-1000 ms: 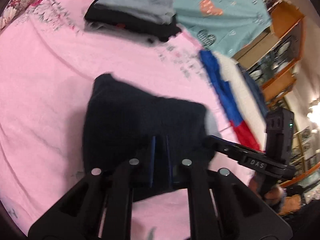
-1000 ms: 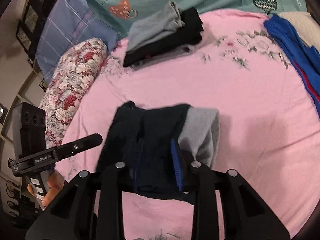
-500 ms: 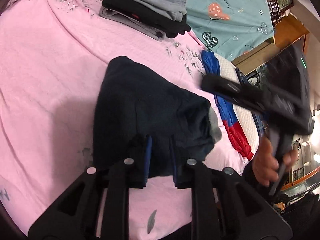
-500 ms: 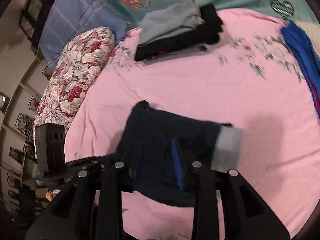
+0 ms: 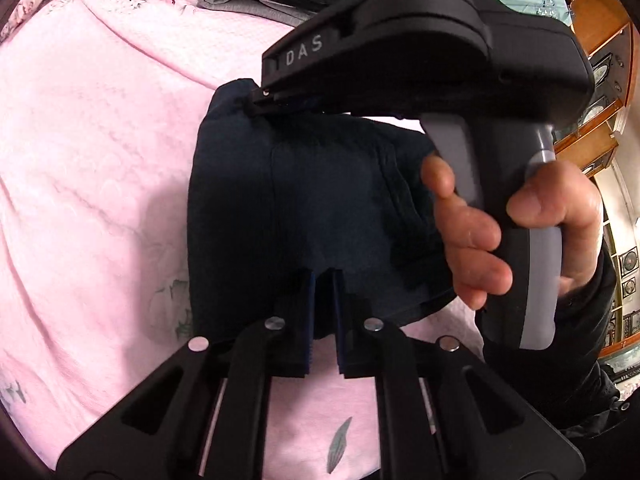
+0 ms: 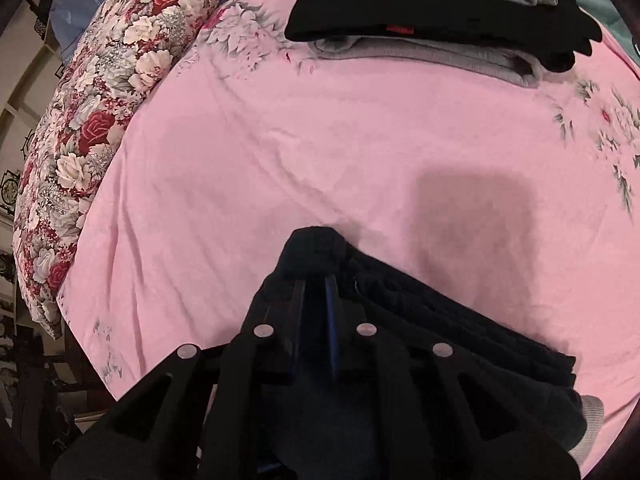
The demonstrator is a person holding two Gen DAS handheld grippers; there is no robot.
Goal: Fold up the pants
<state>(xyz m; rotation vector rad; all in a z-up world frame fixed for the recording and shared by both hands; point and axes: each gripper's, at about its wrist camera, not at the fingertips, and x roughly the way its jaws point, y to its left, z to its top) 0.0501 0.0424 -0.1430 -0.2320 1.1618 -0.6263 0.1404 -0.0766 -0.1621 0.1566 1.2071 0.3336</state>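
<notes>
The dark navy pants (image 5: 320, 208) lie folded in a compact bundle on the pink bedsheet (image 5: 88, 152). My left gripper (image 5: 323, 276) is shut on the near edge of the bundle. My right gripper (image 6: 316, 280) is shut on the far corner of the pants (image 6: 420, 312); in the left wrist view its black body (image 5: 400, 40) reaches across above the bundle, held by a hand (image 5: 500, 220). A grey cuff (image 6: 590, 420) shows at the bundle's right end.
A stack of folded grey and black clothes (image 6: 440, 12) lies at the far side of the bed. A floral bolster pillow (image 6: 100, 120) lies along the left edge. Wooden cabinets (image 5: 600, 80) stand to the right.
The right gripper swung over the bundle and closed on its far corner. The left gripper stayed shut on the near edge. The pants lie lower and flatter on the sheet.
</notes>
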